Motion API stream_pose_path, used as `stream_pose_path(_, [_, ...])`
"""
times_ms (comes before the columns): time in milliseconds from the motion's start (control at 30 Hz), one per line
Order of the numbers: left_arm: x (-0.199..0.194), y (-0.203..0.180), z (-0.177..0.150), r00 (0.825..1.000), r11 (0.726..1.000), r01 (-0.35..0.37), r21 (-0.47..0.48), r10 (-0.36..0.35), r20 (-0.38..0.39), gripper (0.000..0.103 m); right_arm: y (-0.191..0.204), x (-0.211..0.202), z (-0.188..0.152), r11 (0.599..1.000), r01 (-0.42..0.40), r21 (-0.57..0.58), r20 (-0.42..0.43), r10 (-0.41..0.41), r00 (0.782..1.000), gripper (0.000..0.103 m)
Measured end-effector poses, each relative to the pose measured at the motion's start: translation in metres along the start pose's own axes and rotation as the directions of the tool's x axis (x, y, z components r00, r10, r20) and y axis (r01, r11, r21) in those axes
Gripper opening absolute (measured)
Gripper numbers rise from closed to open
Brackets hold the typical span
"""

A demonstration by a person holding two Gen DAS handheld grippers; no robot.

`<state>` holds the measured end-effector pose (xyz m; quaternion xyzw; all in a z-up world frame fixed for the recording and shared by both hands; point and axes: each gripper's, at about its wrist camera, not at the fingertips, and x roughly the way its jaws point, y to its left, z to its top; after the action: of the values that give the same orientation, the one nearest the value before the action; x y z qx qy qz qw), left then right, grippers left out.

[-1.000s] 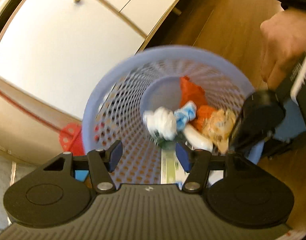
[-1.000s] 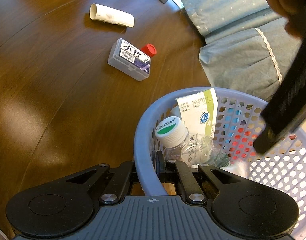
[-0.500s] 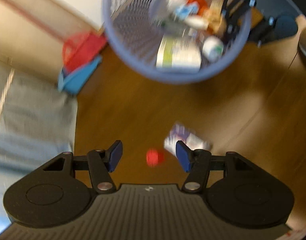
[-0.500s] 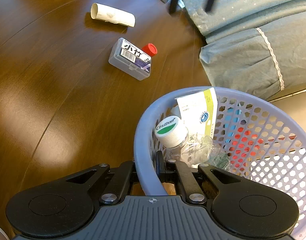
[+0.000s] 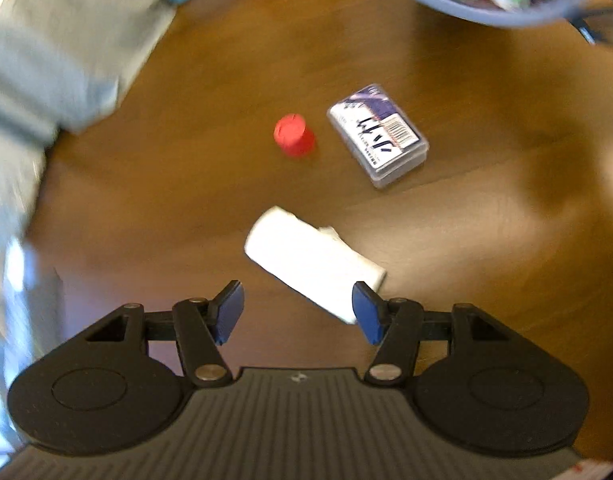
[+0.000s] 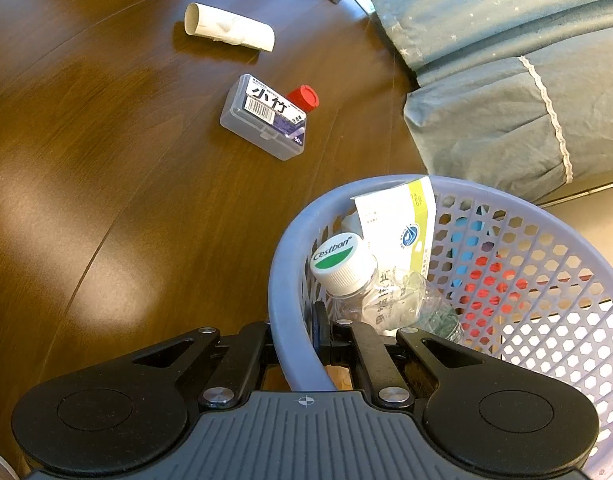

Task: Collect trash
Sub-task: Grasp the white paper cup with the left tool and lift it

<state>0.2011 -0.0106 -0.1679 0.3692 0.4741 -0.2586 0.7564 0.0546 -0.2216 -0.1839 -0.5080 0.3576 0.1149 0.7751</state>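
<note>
Blue pads are seen at the near edge of the left wrist view, where the left gripper (image 5: pixel 296 312) is held with its jaws parted and nothing between them; the near end of a white cardboard tube (image 5: pixel 312 258) lies on the wooden floor (image 5: pixel 186 208) just beyond the right-hand pad, not touched. Farther off, a red bottle cap (image 5: pixel 293 135) and a clear plastic box with a barcode label (image 5: pixel 377 136) are found side by side, apart from each other. Only the rim of the lavender mesh wastebasket (image 5: pixel 486 12) is caught at the top edge.

In the right wrist view the right gripper (image 6: pixel 302 340) is clenched on the wastebasket (image 6: pixel 284 272) rim, one finger outside and one inside. Within the basket a clear bottle with a white and green cap (image 6: pixel 340 258) and a white and green carton (image 6: pixel 402 224) are held. Beyond it lie the box (image 6: pixel 264 116), the cap (image 6: pixel 303 97) and, farthest, the tube (image 6: pixel 228 31); teal bedding (image 6: pixel 506 100) is draped at the right.

A second ago the left gripper was framed directly over the basket; it has since been swung away and lowered over the floor litter, while the right-hand view is unchanged. The drop-off is judged complete and a new pick-up begun, the tube being the likely target. Three pieces remain uncollected.
</note>
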Motion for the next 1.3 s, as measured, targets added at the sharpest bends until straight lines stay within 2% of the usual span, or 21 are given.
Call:
stream_pose_path(100, [0.015, 0.012, -0.001, 0.998, 0.98, 0.06, -0.188, -0.065, -0.019, 0.06, 0.0, 0.0, 0.0, 1.0, -0.001, -0.004, 0.0, 0.001, 1.0, 0.0])
stream_pose_path(167, [0.023, 0.021, -0.002, 0.995, 0.95, 0.08, -0.303, -0.092, -0.024, 0.061, 0.0, 0.0, 0.0, 1.0, -0.002, -0.009, 0.001, 0.002, 1.0, 0.0])
stream_pose_path(233, [0.033, 0.03, -0.002, 0.992, 0.905, 0.101, -0.413, -0.121, -0.024, 0.061, 0.001, 0.0, 0.0, 1.0, -0.002, -0.011, 0.0, 0.002, 1.0, 0.0])
stream_pose_path(367, [0.05, 0.04, 0.001, 0.987, 0.834, 0.126, -0.538, -0.162, -0.021, 0.061, 0.001, 0.0, 0.0, 1.0, -0.002, -0.012, 0.001, 0.002, 1.0, 0.0])
stream_pose_path(467, [0.062, 0.04, 0.005, 0.983, 0.811, 0.128, -0.571, -0.179, -0.033, 0.061, 0.001, -0.001, 0.0, 1.0, -0.002, -0.013, 0.001, 0.002, 1.0, 0.0])
stream_pose_path(600, [0.074, 0.034, 0.008, 0.981, 0.827, 0.117, -0.55, -0.183, -0.067, 0.059, 0.001, -0.001, 0.0, 1.0, -0.002, -0.011, 0.001, 0.002, 1.0, 0.0])
stream_pose_path(767, [0.072, 0.023, 0.005, 0.98, 0.89, 0.123, -0.439, -0.177, -0.085, 0.055, 0.002, -0.001, -0.001, 1.0, -0.002, -0.011, 0.0, 0.002, 1.0, 0.0])
stream_pose_path(833, [0.067, 0.016, 0.002, 0.982, 0.929, 0.124, -0.347, -0.166, -0.093, 0.055, 0.002, -0.001, -0.001, 1.0, -0.002, -0.01, 0.0, 0.002, 1.0, 0.0])
stream_pose_path(867, [0.062, 0.009, 0.001, 0.984, 0.958, 0.124, -0.258, -0.153, -0.093, 0.055, 0.002, -0.001, -0.001, 1.0, -0.001, -0.01, 0.0, 0.001, 1.0, 0.0])
stream_pose_path(933, [0.052, -0.005, -0.004, 0.988, 0.99, 0.117, -0.078, -0.124, -0.09, 0.055, 0.002, -0.002, -0.002, 1.0, 0.0, -0.007, 0.001, 0.0, 1.0, 0.0])
stream_pose_path(1000, [0.043, -0.014, -0.012, 0.991, 0.992, 0.113, 0.046, -0.11, -0.078, 0.056, 0.003, -0.002, -0.003, 1.0, 0.0, -0.009, 0.0, 0.0, 1.0, 0.0])
stream_pose_path(1033, [0.04, -0.014, -0.016, 0.991, 0.991, 0.119, 0.058, -0.115, -0.076, 0.056, 0.003, -0.002, -0.003, 1.0, 0.0, -0.009, 0.0, 0.0, 1.0, 0.0])
stream_pose_path(1067, [0.038, -0.012, -0.019, 0.99, 0.992, 0.125, 0.033, -0.123, -0.066, 0.057, 0.003, -0.002, -0.003, 1.0, 0.0, -0.009, -0.001, 0.0, 1.0, 0.0])
stream_pose_path(1100, [0.037, -0.008, -0.023, 0.991, 0.993, 0.12, -0.008, -0.12, -0.057, 0.064, 0.003, -0.002, -0.003, 1.0, 0.001, -0.008, -0.001, -0.001, 1.0, 0.0])
stream_pose_path(1133, [0.037, -0.003, -0.026, 0.992, 0.991, 0.114, -0.065, -0.117, -0.048, 0.066, 0.003, -0.002, -0.003, 1.0, 0.001, -0.007, -0.002, -0.001, 1.0, 0.0])
stream_pose_path(1233, [0.04, 0.011, -0.033, 0.991, 0.967, 0.116, -0.228, -0.127, -0.034, 0.066, 0.003, -0.001, -0.002, 1.0, 0.001, -0.008, -0.002, -0.001, 1.0, 0.0])
stream_pose_path(1300, [0.042, 0.015, -0.038, 0.991, 0.947, 0.117, -0.298, -0.131, -0.025, 0.066, 0.003, -0.001, -0.002, 1.0, 0.0, -0.009, -0.002, 0.0, 1.0, 0.0])
